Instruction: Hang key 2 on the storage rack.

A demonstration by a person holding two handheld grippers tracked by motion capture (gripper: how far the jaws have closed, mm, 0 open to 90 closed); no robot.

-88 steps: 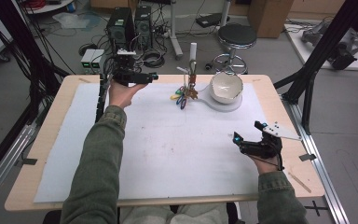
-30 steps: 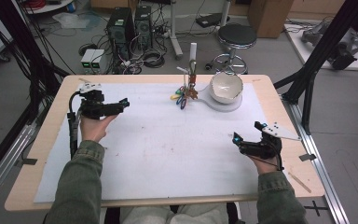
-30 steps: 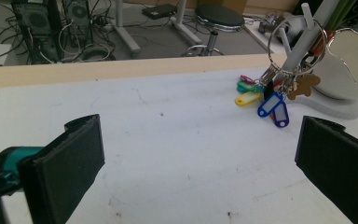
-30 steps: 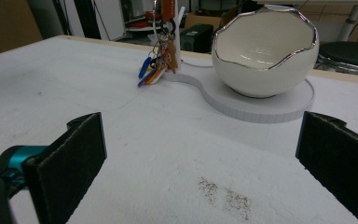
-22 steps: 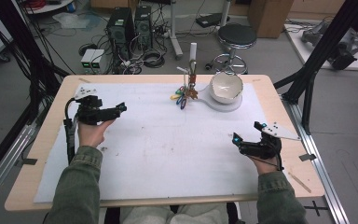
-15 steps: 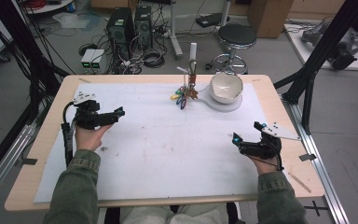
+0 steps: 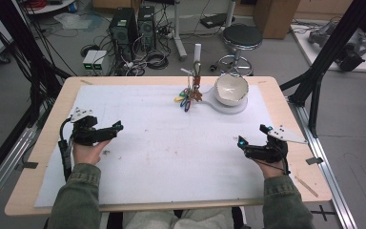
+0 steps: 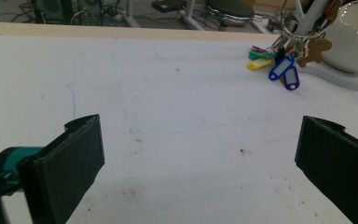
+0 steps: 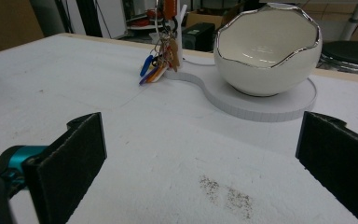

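left claw [image 7: 116, 127] released over white counter [image 7: 162, 157], right claw [image 7: 240, 141] released too, key bunch [image 7: 187, 98] far at its eleven o'clock, well apart from both

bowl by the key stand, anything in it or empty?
Empty as far as visible. The right gripper view shows the white bowl's bare glossy inner wall; its rim hides the bottom. It sits upright on the white base.

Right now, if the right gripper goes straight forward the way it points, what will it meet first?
Probably the flat white base under the egg-shaped bowl. The right gripper is open and empty, with bare white table cover before it. Depth is hard to judge.
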